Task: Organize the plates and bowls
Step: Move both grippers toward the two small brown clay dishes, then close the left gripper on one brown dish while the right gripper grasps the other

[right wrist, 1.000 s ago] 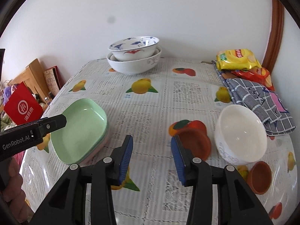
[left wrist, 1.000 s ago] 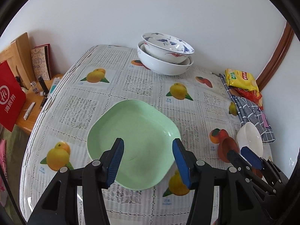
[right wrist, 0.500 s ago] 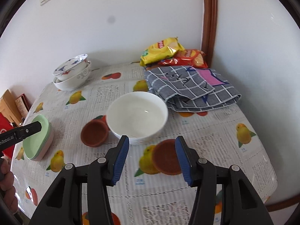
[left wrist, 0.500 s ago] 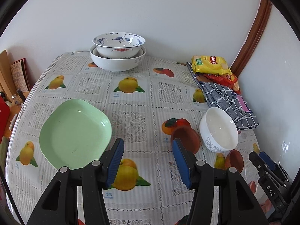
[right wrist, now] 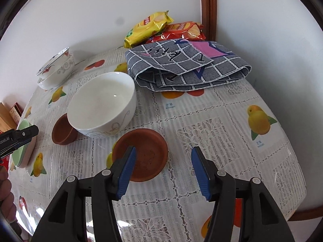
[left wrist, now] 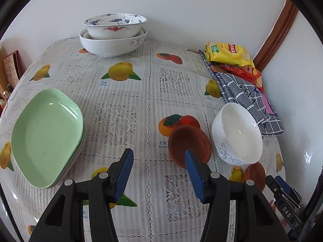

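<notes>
Since like dishes already sit stacked, both the left claw and right claw hang half-open and empty over the brown saucers.

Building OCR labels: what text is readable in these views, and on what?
"DAS": right gripper.
"obot.AI", cut off: left gripper.
"芒果 mango": tablecloth, under the fruit prints.
Yellow snack bag, red snack bag, grey cloth: print unreadable.

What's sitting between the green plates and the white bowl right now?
One brown saucer, close beside the white bowl. From the green plates to that saucer there is only bare tablecloth. The left wrist view shows this best.
</notes>
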The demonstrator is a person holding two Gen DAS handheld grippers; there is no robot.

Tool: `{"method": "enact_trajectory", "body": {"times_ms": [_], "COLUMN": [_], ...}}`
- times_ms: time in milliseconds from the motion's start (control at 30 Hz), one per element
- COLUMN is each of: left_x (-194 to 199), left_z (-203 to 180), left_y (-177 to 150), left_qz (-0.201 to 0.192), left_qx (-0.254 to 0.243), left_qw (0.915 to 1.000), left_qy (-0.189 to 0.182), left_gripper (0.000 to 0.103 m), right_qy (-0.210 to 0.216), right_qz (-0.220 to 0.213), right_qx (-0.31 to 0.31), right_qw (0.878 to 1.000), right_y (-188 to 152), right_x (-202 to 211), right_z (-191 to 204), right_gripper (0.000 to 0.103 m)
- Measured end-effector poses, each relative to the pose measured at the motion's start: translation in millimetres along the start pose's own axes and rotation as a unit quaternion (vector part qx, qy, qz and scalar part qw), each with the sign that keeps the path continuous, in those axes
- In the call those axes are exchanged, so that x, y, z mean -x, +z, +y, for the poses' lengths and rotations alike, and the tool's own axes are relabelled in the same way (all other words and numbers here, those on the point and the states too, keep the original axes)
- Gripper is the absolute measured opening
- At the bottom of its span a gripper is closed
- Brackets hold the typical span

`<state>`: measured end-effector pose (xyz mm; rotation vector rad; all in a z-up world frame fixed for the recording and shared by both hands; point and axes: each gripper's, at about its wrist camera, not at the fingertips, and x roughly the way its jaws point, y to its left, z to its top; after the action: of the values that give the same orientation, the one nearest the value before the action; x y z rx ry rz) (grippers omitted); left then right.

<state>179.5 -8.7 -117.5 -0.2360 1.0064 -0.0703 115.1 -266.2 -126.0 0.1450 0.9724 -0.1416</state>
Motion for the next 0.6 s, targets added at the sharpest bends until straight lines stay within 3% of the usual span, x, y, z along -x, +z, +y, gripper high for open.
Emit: {"method": "enact_trajectory", "body": {"times_ms": [233,367,600], "left_x": [-23.7,-36.6,-56.7], "left_z": [-14.6,-20.7,-24.4], "left_y": [1.0,1.2,-1.7], "left_qz": [0.014,0.025,0.038], "left_qx": [-0.017,-0.025,-0.032], "left_qw": [0.9997,0.9994,0.9987], "left_qy": [0.004,0.006,0.013], "left_gripper": [0.05,0.05,0.05], "right_qy": [0.011,0.011,0.003], "right_qz": [0.014,0.024,0.031], "right_qx": [-0.016,-0.013,-0.012], "right_qw": [1.0,1.0,0.999], "right_y": [-2.4,-2.5,-6.1], "right_x": [-19.2,-27.1,-35.7], "right_z": [-6.9,-6.9,-6.4], "right_gripper": [0.056,0.046,0.046]}}
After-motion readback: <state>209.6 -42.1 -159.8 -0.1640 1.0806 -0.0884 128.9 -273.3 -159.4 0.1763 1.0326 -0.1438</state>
